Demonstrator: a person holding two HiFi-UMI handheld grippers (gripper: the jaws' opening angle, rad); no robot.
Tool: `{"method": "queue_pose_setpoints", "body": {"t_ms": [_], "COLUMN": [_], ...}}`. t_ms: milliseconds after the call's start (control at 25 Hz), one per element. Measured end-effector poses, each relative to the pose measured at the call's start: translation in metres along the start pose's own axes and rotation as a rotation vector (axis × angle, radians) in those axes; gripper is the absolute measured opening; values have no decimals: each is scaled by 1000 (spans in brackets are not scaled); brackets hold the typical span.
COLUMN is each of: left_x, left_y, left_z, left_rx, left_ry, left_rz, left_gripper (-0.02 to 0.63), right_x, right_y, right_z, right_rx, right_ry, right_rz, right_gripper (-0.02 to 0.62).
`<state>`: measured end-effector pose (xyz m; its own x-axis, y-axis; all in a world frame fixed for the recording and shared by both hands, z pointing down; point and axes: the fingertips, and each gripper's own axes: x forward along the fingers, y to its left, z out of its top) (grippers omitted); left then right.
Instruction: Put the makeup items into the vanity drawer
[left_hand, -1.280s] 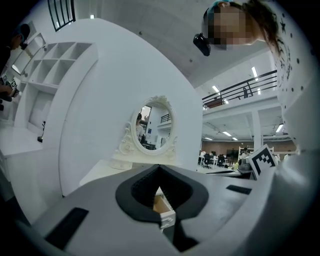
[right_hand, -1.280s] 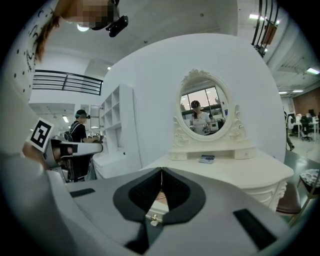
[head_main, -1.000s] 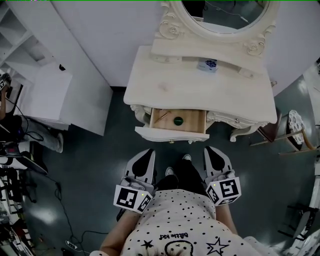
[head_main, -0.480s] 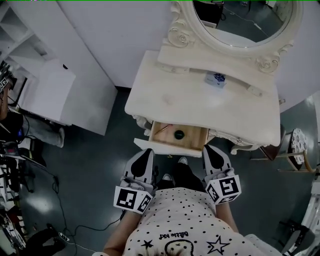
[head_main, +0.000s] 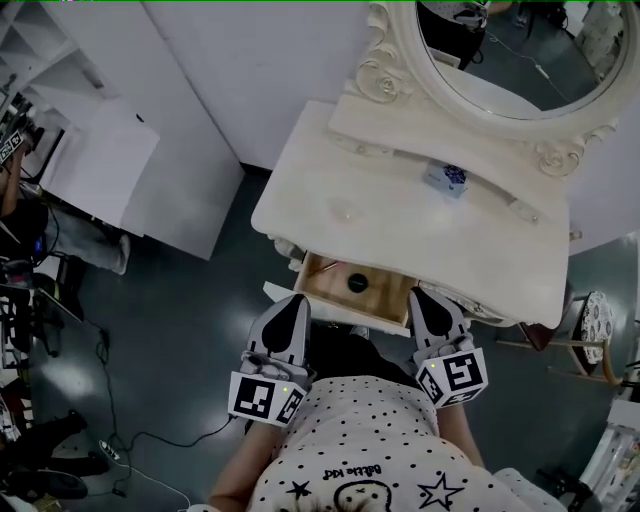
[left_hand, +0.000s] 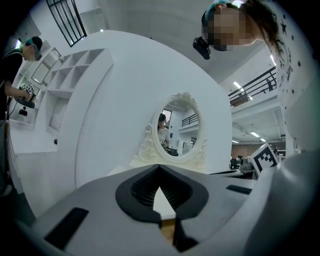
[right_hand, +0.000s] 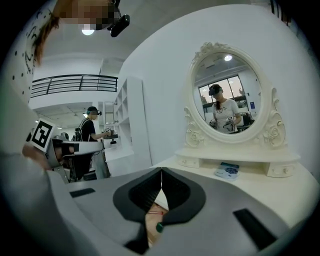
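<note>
Left gripper (head_main: 291, 303), right gripper (head_main: 424, 297): jaws clenched, empty. Drawer (head_main: 325, 280) stood open at vanity (head_main: 400, 225) front edge; held dark round item (head_main: 357, 283).

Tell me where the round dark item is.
Head view, centre: the round dark item lies in the open vanity drawer, about midway across its wooden floor.

Open studio hall; mezzanine railing (right_hand: 75, 80) overlooks a lone vanity (head_main: 400, 220).

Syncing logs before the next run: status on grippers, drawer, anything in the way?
Left gripper and right gripper shut, empty. Drawer open, green round item inside; blue-white packet on vanity top. Nothing blocking.
</note>
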<state>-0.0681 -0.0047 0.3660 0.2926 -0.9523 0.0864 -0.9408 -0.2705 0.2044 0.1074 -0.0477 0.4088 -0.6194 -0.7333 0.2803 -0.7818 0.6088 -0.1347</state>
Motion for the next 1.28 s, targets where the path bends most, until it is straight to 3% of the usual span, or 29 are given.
{"method": "queue_pose_setpoints", "body": {"t_ms": [320, 920, 1280], "left_x": [15, 42, 57], "left_y": [12, 83, 109], "left_z": [4, 30, 30], "left_rx": [-3, -2, -5], "left_ry": [-2, 42, 63], "left_rz": [-18, -142, -188], "left_gripper": [-5, -5, -5], "right_x": [17, 73, 98], "right_y": [8, 30, 35], "right_z": [-2, 31, 38], "right_rx": [4, 35, -2], "right_ry": [28, 7, 4], "right_rz": [10, -132, -176], "right_gripper": [9, 9, 9]}}
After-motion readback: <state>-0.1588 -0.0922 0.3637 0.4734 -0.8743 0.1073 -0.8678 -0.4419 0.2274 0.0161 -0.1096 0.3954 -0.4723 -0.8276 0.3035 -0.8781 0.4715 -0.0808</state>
